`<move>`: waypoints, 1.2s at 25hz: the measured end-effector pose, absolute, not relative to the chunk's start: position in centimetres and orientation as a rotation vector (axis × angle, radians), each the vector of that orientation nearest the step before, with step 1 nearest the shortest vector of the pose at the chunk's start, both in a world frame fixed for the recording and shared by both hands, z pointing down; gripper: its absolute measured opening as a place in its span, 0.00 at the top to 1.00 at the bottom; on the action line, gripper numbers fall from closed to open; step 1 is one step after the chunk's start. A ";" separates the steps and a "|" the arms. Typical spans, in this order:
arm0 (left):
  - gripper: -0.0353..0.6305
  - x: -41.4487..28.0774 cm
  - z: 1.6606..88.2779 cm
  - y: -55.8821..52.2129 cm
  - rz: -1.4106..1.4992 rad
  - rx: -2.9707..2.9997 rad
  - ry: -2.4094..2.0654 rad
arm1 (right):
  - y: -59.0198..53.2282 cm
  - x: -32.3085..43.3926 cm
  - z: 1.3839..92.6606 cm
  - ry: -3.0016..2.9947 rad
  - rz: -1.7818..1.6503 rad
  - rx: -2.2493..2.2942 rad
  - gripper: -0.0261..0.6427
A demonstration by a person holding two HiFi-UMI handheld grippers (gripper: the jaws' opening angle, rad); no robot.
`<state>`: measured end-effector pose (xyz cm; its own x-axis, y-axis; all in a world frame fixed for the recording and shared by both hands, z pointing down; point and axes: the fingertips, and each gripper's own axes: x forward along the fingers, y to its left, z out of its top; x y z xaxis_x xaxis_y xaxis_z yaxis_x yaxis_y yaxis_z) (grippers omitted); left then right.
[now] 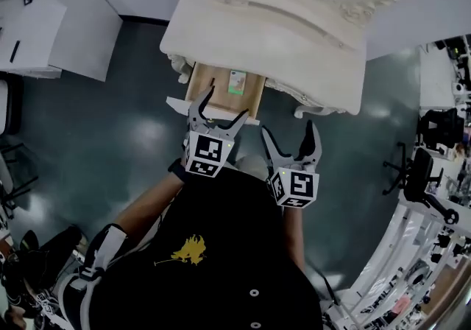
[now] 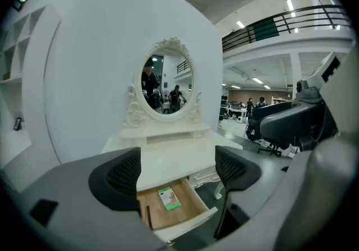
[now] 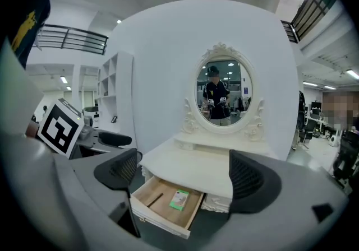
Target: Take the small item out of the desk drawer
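Item: small flat carton (image 3: 179, 199), green and white, lying flat on the wooden floor of the open desk drawer (image 3: 147, 187).
Position: just beyond the tips of my left gripper (image 1: 229, 102), and ahead and to the left of my right gripper (image 1: 290, 130).
Handling, as I judge it: light, stiff card that would dent under a hard squeeze. Pinch it across the short width, by the long edges.
Fingers: both pairs spread, nothing between them.

Green packet (image 2: 169, 198) in open drawer (image 2: 193, 206)
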<state>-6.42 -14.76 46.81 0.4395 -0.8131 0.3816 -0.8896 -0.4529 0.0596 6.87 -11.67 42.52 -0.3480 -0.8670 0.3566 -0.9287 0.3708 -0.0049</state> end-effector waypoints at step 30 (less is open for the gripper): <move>0.32 -3.1 83.8 -30.4 0.969 1.902 -1.190 | -31.1 6.1 61.9 -2.240 0.513 1.090 0.28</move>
<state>-3.08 -30.39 83.84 0.3039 -0.4147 0.8577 -0.9240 -0.3476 0.1594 6.06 -31.14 61.91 -0.4907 -0.5757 0.6541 -0.8030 0.5901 -0.0830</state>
